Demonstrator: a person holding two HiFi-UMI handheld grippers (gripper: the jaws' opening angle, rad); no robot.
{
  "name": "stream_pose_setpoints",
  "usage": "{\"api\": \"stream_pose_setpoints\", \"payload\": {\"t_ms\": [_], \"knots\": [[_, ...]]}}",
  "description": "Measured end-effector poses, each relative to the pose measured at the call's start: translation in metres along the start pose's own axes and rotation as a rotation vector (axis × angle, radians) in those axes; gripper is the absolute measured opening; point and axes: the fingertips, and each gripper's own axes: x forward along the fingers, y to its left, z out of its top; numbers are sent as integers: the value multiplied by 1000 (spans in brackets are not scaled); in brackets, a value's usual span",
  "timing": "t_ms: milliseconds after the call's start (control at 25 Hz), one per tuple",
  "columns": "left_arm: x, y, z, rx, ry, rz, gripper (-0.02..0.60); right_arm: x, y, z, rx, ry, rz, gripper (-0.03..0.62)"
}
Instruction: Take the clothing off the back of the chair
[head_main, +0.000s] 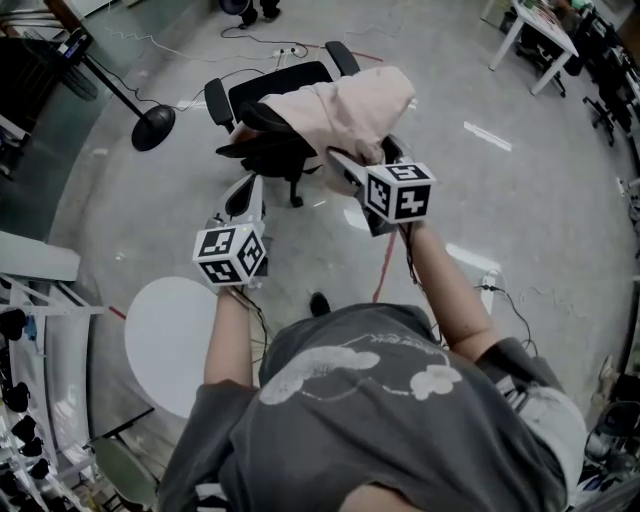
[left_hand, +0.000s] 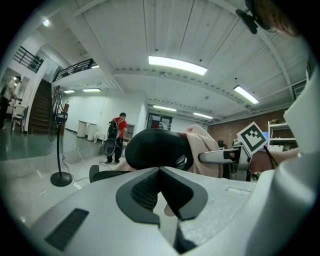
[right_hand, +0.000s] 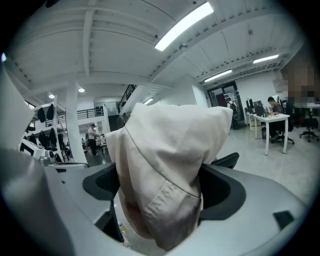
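A pale beige garment (head_main: 345, 110) hangs over the back of a black office chair (head_main: 278, 88), beside its black headrest (head_main: 262, 122). My right gripper (head_main: 362, 158) reaches the garment's near side. In the right gripper view the cloth (right_hand: 170, 150) fills the gap between both jaw pads and is pinched there, with a cuff hanging below. My left gripper (head_main: 245, 192) hovers just left of the chair back, shut and empty. In the left gripper view its jaws (left_hand: 161, 172) point at the headrest (left_hand: 155, 147), with the garment (left_hand: 206, 145) behind it.
A floor fan's round base (head_main: 153, 128) stands left of the chair. A white round table (head_main: 175, 340) is near my left side. White desks (head_main: 535, 35) stand at the far right. Cables and a power strip (head_main: 290, 50) lie behind the chair. A person in red (left_hand: 118, 135) stands far off.
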Motion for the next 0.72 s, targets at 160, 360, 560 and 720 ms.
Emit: {"api": "stream_pose_setpoints", "payload": {"t_ms": [160,360,560,720], "knots": [[8,6,-2,-3,13,-25,0,5,-3,3,-28,-2,-34,451],[20,12,-6,-22,37,-66,0,1,3,11,-68,-9,-35,283],[27,14,-15,-24,52,-119,0,-5,6,12,-91,-3,-54,154],[32,15,-19,7,71,-150,-1,-19,6,18,-122,-45,-85,53]]}}
